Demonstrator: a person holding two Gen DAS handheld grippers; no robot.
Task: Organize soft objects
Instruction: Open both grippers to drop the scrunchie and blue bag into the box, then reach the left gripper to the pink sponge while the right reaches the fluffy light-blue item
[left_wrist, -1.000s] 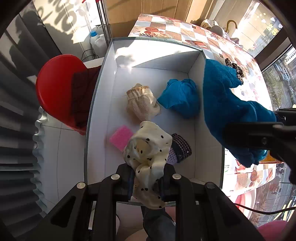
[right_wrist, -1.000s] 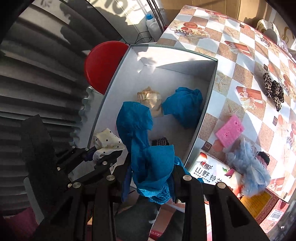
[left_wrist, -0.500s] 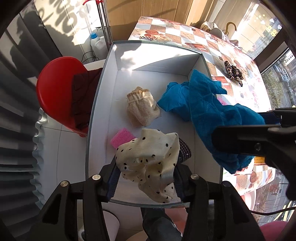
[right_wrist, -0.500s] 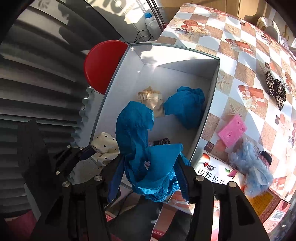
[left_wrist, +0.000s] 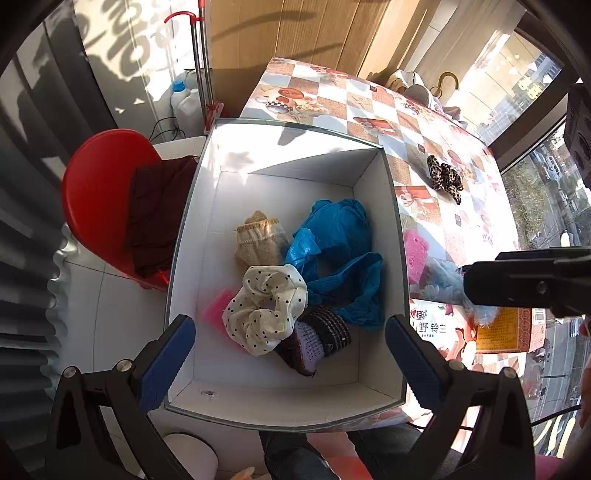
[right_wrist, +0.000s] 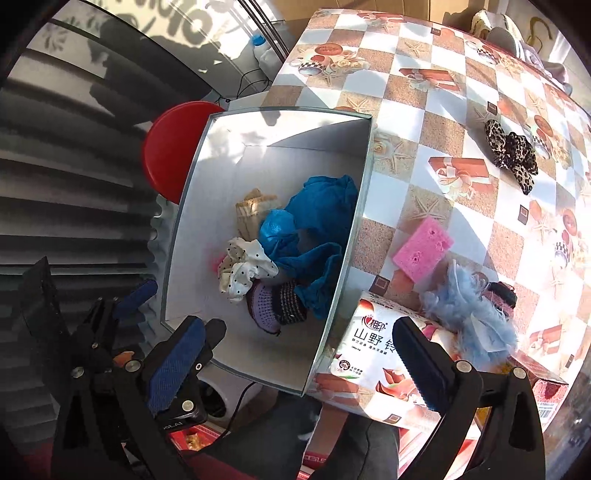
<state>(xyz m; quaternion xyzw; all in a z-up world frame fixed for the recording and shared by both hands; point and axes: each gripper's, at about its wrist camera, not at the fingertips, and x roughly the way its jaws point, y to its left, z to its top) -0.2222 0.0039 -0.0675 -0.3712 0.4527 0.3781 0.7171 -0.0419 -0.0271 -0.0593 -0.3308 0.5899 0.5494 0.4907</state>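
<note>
A white box (left_wrist: 376, 373) (right_wrist: 184, 221) holds a cream polka-dot scrunchie (left_wrist: 264, 308) (right_wrist: 243, 271), blue cloths (left_wrist: 340, 258) (right_wrist: 314, 225), a beige knit piece (left_wrist: 256, 242), a purple knit piece (left_wrist: 317, 341) (right_wrist: 275, 304) and a pink sponge (left_wrist: 216, 310). My left gripper (left_wrist: 290, 363) is open and empty above the box's near edge. My right gripper (right_wrist: 295, 358) is open and empty over the box's near right corner. On the table lie a pink sponge (right_wrist: 423, 247), a light blue fluffy item (right_wrist: 469, 314) and a leopard scrunchie (right_wrist: 511, 149).
A tissue pack (right_wrist: 373, 358) lies beside the box on the checkered tablecloth (right_wrist: 406, 92). A red stool (left_wrist: 96, 199) with a dark cloth on it stands left of the box. Bottles (left_wrist: 184, 99) stand on the floor behind.
Both grippers opened. The polka-dot scrunchie dropped from the left gripper into the box, and the blue cloth dropped from the right gripper into the box.
</note>
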